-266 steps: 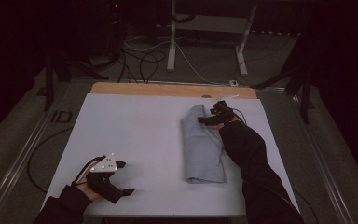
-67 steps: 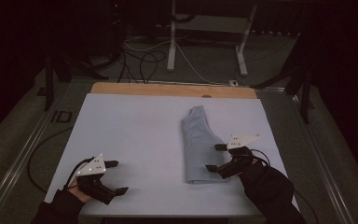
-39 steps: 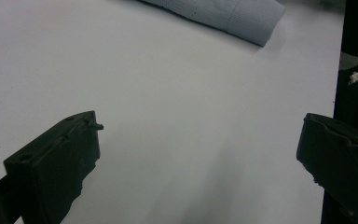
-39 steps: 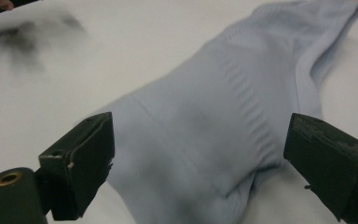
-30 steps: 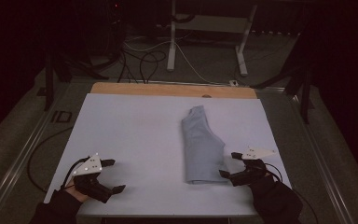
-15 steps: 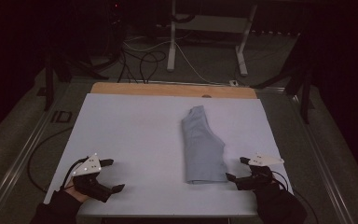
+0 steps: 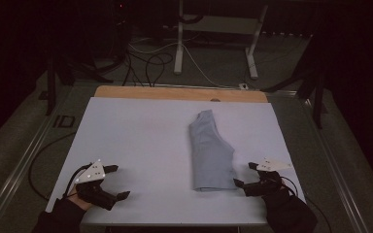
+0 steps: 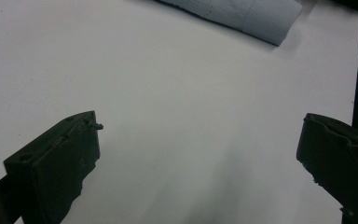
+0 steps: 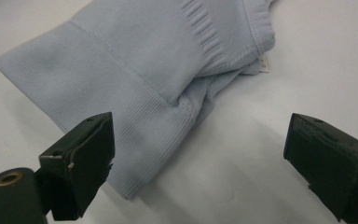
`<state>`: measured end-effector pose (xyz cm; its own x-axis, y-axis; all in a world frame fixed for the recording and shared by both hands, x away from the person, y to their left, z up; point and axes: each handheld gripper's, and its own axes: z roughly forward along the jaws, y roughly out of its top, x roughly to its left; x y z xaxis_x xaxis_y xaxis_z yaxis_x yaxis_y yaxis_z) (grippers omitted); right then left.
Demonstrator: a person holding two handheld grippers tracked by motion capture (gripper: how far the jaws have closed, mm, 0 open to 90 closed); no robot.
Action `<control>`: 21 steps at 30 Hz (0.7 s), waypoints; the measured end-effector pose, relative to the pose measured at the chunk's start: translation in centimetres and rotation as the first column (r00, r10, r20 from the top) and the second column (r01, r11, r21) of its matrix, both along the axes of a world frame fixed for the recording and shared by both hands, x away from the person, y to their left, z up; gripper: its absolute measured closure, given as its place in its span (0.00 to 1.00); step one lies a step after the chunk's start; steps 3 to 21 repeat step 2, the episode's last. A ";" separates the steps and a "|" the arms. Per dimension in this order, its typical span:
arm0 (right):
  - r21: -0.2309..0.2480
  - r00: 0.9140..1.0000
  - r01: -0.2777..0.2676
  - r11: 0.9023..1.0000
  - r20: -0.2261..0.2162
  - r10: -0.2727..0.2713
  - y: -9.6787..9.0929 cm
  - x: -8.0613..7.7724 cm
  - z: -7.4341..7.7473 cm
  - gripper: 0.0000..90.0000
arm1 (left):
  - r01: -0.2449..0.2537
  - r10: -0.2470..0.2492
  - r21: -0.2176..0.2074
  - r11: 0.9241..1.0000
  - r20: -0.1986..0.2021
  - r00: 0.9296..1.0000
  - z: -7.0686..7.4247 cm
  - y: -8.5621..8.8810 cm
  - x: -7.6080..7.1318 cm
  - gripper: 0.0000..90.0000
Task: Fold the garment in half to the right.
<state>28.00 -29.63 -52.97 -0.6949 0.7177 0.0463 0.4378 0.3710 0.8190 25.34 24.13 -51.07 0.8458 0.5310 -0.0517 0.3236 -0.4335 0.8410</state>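
Observation:
A folded pale blue knit garment (image 7: pixel 210 150) lies lengthwise on the white table (image 7: pixel 141 141), right of centre. Its ribbed hem (image 9: pixel 121 107) fills the upper part of the right gripper view. My right gripper (image 7: pixel 245 175) rests open at the garment's near right corner, jaws wide apart with nothing between them; one jaw overlaps the hem's edge in its own view. My left gripper (image 7: pixel 116 182) sits open near the table's front left, over bare table, far from the garment (image 8: pixel 242 11), whose near end appears at the top of the left gripper view.
A wooden strip (image 7: pixel 179 93) runs along the table's far edge. Behind it stand a white metal frame (image 7: pixel 213 29) and loose cables (image 7: pixel 150 60) on the floor. Cables trail from both grippers off the table's front corners.
My right gripper has left the garment's far end and drawn back along its right side to the near right corner. The left gripper slid slightly nearer the front edge. The garment lies narrower.

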 end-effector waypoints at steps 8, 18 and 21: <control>0.005 1.000 -0.004 1.000 0.011 0.004 0.0 -0.1 0.2 0.10 | -0.003 0.003 -0.004 1.000 0.003 1.000 0.0 0.0 0.0 0.01; 0.005 1.000 -0.004 1.000 0.011 0.004 0.0 -0.1 0.2 0.10 | -0.003 0.003 -0.004 1.000 0.003 1.000 0.0 0.0 0.0 0.01; 0.005 1.000 -0.004 1.000 0.011 0.004 0.0 -0.1 0.2 0.10 | -0.003 0.003 -0.004 1.000 0.003 1.000 0.0 0.0 0.0 0.01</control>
